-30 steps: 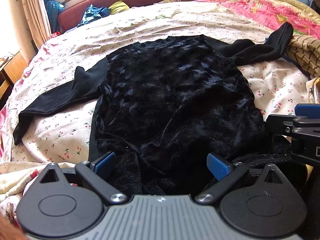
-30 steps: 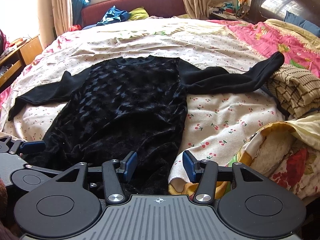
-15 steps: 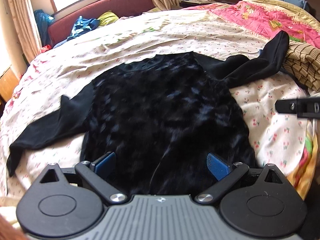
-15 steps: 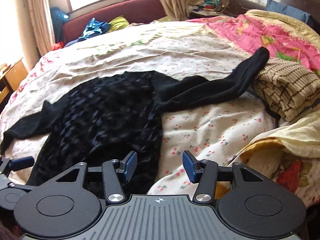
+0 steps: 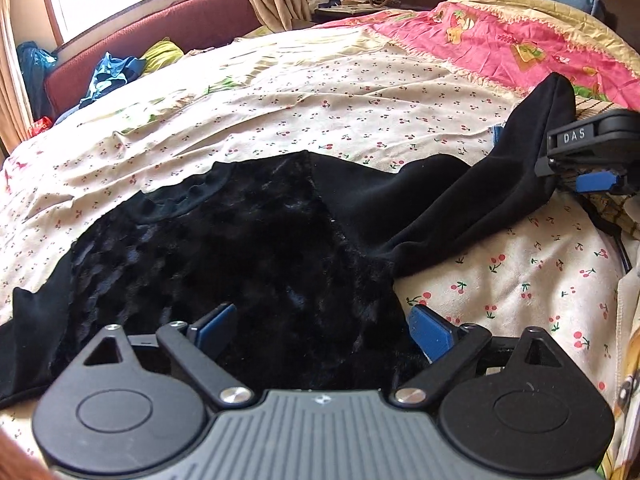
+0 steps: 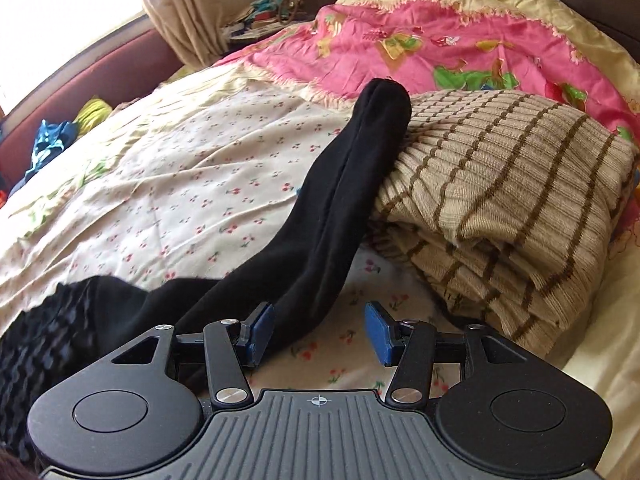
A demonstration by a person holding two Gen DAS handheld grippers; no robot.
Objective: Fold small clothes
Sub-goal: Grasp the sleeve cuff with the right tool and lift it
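A black long-sleeved top [image 5: 256, 264] with a velvety front lies spread on the cherry-print bed sheet [image 5: 320, 92]. Its right sleeve [image 5: 480, 196] stretches toward the bed's right side; in the right wrist view this sleeve [image 6: 344, 196] runs up against a striped sweater. My left gripper [image 5: 324, 328] is open and empty over the top's chest. My right gripper [image 6: 318, 332] is open, its left pad beside the sleeve, nothing held. It also shows from the side in the left wrist view [image 5: 592, 160] by the sleeve's cuff.
A folded beige sweater with brown stripes [image 6: 504, 208] lies right of the sleeve. A pink quilt [image 6: 440, 52] covers the bed's far right. A maroon sofa [image 5: 152, 36] with loose clothes stands beyond the bed, by the window curtains.
Both grippers moved forward and to the right over the top. The right one went from the hem side to the right sleeve. Both stayed open.
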